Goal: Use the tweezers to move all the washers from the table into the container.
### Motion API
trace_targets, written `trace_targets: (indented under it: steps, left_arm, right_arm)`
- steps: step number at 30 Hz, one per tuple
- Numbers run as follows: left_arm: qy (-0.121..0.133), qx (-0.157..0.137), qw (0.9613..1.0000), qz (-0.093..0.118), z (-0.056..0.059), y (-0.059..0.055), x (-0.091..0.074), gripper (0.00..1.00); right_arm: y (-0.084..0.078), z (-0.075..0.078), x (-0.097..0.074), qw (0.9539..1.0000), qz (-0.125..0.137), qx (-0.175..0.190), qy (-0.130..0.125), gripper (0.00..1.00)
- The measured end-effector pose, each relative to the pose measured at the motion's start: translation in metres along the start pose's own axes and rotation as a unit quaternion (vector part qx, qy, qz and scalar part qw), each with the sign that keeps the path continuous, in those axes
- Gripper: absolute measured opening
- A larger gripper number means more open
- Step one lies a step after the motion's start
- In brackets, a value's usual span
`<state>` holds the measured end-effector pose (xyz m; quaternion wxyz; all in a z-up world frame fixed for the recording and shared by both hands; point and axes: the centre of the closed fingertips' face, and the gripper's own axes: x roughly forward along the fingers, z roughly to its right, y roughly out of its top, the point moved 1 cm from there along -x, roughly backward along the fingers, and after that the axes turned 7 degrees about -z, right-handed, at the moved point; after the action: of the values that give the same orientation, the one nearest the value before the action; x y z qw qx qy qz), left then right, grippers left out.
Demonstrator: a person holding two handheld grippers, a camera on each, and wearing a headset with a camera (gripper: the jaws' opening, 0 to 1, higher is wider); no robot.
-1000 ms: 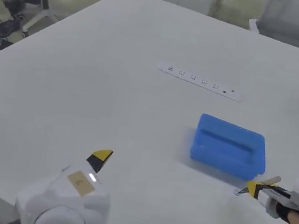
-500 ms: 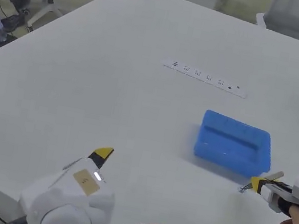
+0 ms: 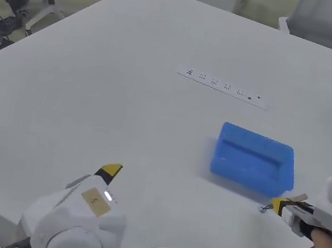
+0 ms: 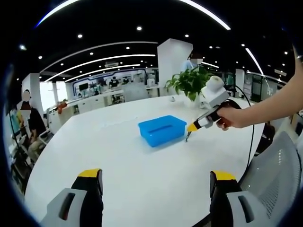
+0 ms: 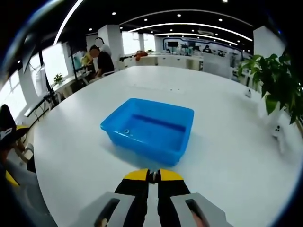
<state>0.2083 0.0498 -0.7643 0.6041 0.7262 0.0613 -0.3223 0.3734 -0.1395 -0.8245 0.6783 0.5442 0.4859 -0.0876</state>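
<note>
One blue container [image 5: 142, 146], washer [image 5: 126, 131] inside, sits at 12 o'clock just beyond right gripper [image 5: 152, 174], clenched on tweezers [image 3: 265, 209]; left gripper [image 4: 156, 182] splayed wide.

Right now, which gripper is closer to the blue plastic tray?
Right. The right gripper, shut on thin metal tweezers, sits just beside the near corner of the blue plastic tray; the left gripper, open, hangs far back toward the person.

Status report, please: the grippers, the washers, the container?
Left gripper open, over the table. Right gripper shut on tweezers, tips beside blue container. One washer inside. No obstacle between them.
</note>
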Motion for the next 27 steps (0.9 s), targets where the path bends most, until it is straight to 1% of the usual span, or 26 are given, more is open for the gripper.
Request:
trace_targets:
  steps: [3, 9, 12, 16, 17, 20, 23, 25, 27]
  left_arm:
    - [0.0, 0.001, 1.0, 0.001, 0.0, 0.0, 0.0, 0.97]
    - [0.003, 0.001, 1.0, 0.004, -0.001, 0.001, -0.001, 0.96]
    - [0.001, 0.003, 1.0, 0.002, 0.0, 0.0, -0.001, 0.96]
    - [-0.001, 0.002, 1.0, -0.001, 0.0, -0.001, 0.0, 0.96]
    - [-0.001, 0.002, 1.0, -0.002, 0.0, -0.001, 0.0, 0.95]
    - [0.001, 0.004, 1.0, -0.005, 0.0, -0.002, 0.0, 0.95]
    - [0.0, 0.006, 0.9999, -0.009, 0.001, -0.003, 0.001, 0.95]
    - [0.003, 0.01, 0.9999, -0.013, 0.0, -0.005, 0.002, 0.94]
    - [0.006, 0.013, 0.9997, -0.02, 0.0, -0.007, 0.003, 0.93]
  right_arm:
    - [0.002, 0.001, 0.002, 1.0, -0.006, -0.005, -0.004, 0.02]
    - [0.003, -0.003, 0.003, 0.9992, -0.026, -0.029, -0.007, 0.02]
    - [0.002, -0.004, 0.001, 0.9992, -0.029, -0.025, -0.007, 0.02]
    - [0.001, -0.006, -0.001, 0.9995, -0.028, -0.017, 0.0, 0.02]
    - [0.001, -0.008, -0.002, 0.9996, -0.026, -0.012, 0.007, 0.02]
    - [0.003, -0.008, -0.005, 0.9996, -0.022, -0.009, 0.015, 0.02]
    - [0.009, -0.008, -0.01, 0.9997, -0.015, -0.011, 0.017, 0.02]
    - [0.013, -0.009, -0.013, 0.9997, -0.01, -0.011, 0.021, 0.02]
    - [0.018, -0.009, -0.016, 0.9997, -0.002, -0.014, 0.02, 0.02]
